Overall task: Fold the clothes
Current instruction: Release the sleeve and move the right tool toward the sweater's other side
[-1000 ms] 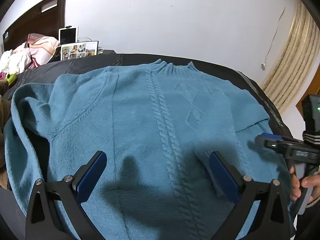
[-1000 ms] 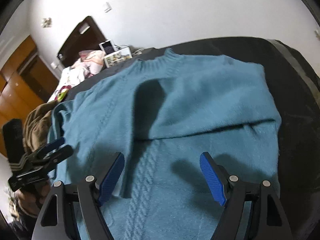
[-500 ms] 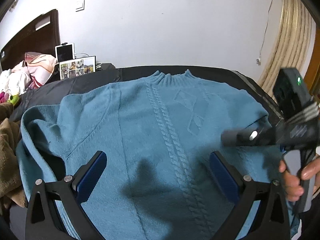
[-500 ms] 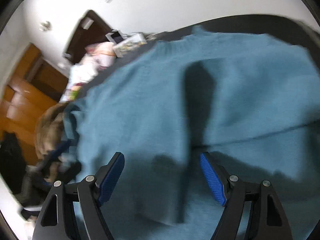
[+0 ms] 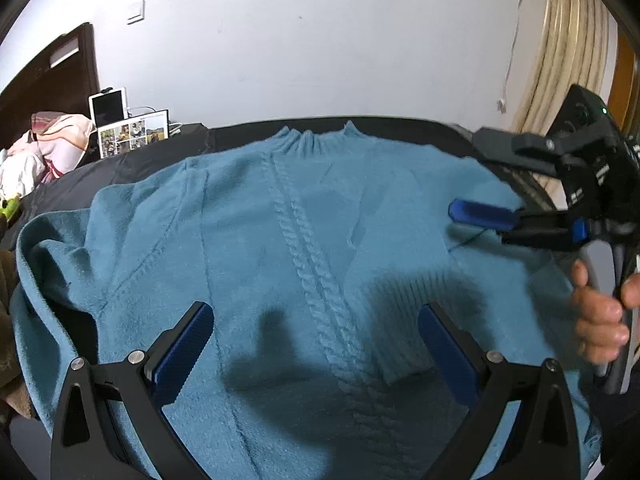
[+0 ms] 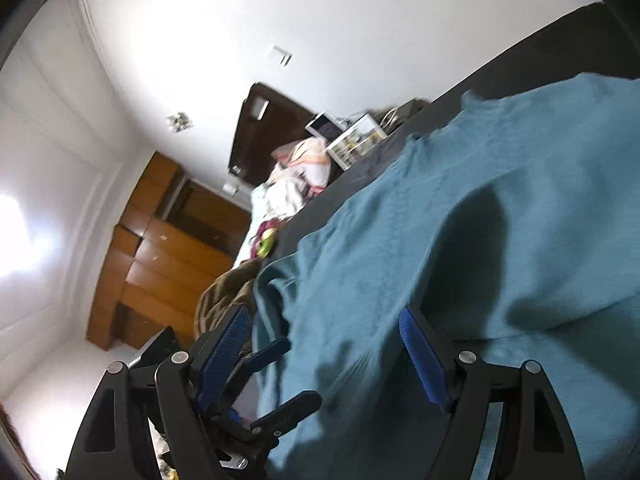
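Teal sweater (image 5: pixel 304 248) flat on bed; left gripper (image 5: pixel 316 344), right gripper (image 6: pixel 324 344) both wide, empty. Risk: folded right sleeve slipping open if snagged.

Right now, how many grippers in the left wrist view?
2. The left gripper sits bottom centre, open over the blue sweater. The right gripper reaches in from the right edge, open, hand-held.

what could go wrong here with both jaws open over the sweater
1. The folded-in sleeve lies loose on the sweater; a jaw brushing it could undo that fold.
2. The other sleeve is bunched beside brown cloth; the left gripper might pinch both.
3. The right gripper is blurred, so its grasp may miss.
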Demonstrator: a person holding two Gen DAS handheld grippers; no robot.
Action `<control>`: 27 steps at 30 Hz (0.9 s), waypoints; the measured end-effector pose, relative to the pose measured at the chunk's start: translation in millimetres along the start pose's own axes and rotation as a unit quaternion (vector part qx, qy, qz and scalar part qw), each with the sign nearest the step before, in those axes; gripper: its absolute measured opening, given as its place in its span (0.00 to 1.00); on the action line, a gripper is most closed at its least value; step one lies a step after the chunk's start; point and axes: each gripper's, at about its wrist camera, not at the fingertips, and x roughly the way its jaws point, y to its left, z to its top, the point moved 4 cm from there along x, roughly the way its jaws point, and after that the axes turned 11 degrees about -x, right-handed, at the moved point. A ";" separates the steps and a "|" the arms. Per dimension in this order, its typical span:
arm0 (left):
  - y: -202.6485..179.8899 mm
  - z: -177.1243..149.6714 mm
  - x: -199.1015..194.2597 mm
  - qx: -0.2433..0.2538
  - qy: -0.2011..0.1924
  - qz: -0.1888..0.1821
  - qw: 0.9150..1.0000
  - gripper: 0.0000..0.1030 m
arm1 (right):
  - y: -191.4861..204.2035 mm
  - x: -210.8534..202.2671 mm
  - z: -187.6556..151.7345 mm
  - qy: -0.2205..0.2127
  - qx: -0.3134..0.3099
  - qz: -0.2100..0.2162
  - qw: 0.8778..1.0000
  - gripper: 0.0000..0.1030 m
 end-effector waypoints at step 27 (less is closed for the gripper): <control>27.8 18.0 -13.1 -0.028 -0.009 -0.033 0.999 1.00 | -4.8 58.3 18.6 0.053 0.003 0.017 0.998 0.77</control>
